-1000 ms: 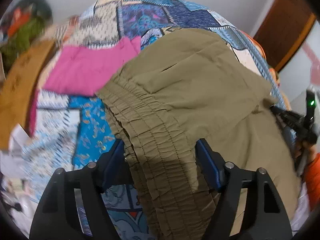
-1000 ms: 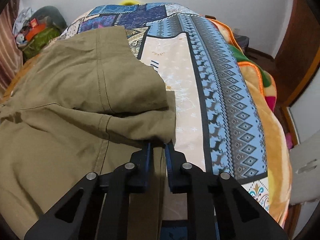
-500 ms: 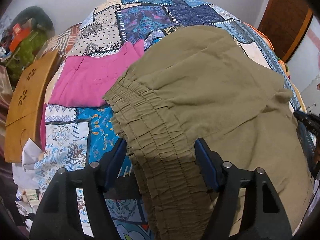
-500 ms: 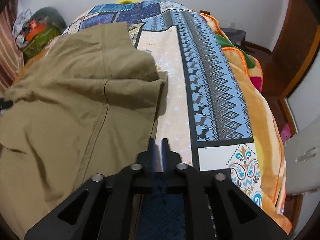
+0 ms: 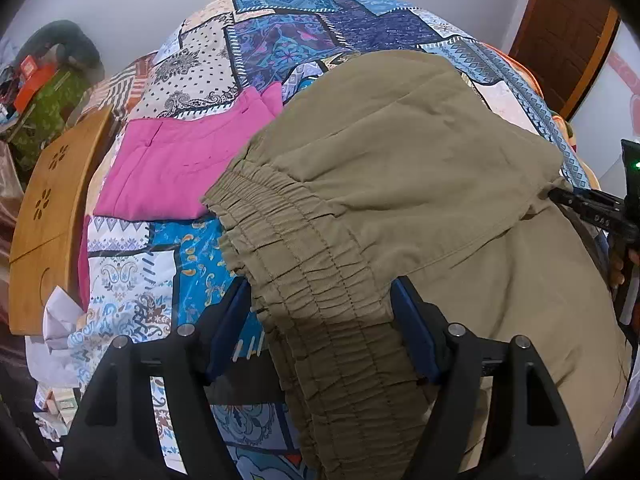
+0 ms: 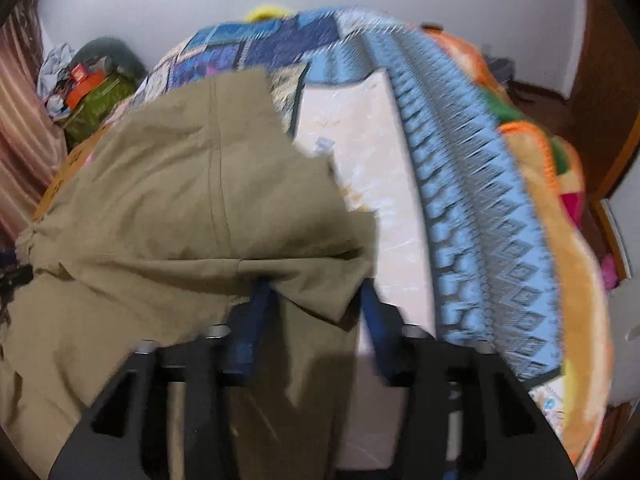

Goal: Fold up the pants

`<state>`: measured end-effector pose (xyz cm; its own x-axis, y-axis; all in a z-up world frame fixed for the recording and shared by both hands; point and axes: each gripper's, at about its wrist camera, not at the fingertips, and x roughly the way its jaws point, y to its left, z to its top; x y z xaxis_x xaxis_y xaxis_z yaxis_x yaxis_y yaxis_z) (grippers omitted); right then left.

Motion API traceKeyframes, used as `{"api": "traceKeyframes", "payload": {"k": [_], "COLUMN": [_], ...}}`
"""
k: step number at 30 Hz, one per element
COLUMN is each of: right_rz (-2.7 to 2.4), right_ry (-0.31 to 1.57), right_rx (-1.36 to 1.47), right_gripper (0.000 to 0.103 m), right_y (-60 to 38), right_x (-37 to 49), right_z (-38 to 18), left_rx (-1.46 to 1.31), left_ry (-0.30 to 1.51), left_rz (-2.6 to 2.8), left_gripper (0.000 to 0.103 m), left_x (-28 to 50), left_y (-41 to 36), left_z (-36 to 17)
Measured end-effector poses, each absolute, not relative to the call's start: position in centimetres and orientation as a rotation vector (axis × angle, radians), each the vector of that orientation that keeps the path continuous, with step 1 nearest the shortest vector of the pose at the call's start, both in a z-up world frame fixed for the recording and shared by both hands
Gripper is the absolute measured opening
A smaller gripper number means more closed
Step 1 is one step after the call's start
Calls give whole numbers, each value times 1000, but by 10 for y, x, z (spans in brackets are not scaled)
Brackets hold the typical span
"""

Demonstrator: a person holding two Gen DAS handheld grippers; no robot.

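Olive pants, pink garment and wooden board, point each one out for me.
olive pants (image 5: 400, 152), left wrist view, flat folded top layer
pink garment (image 5: 180, 168), left wrist view, its middle
wooden board (image 5: 52, 216), left wrist view, bare face

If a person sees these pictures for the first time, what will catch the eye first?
The olive pants fill the middle of the patchwork bedspread, their gathered waistband lying between the fingers of the left gripper. A pink garment lies left of them, brightly coloured. At the hem side, the right gripper has just been opening around a fabric corner.

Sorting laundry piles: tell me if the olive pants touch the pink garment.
Touching. Left wrist view: the olive pants overlap the pink garment's right edge at the waistband.
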<state>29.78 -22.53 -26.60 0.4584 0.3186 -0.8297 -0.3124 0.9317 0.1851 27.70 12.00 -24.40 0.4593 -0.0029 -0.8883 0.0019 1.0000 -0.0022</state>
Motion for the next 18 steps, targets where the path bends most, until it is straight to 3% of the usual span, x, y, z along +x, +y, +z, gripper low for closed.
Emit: {"api": "traceKeyframes", "payload": {"k": [4, 18], "right_rz": [379, 308], "right_ry": [1013, 1054], "right_rx": [-87, -84], "right_gripper": [14, 12], "right_y": [-210, -233], "right_x": [292, 262], "right_z": [-267, -261], "left_rx": [43, 52], "left_ry": [1076, 1094], "left_rz": [10, 8], "left_gripper": [72, 66], "left_x": [281, 282], "left_y": [112, 106], "left_z": [-243, -238]}}
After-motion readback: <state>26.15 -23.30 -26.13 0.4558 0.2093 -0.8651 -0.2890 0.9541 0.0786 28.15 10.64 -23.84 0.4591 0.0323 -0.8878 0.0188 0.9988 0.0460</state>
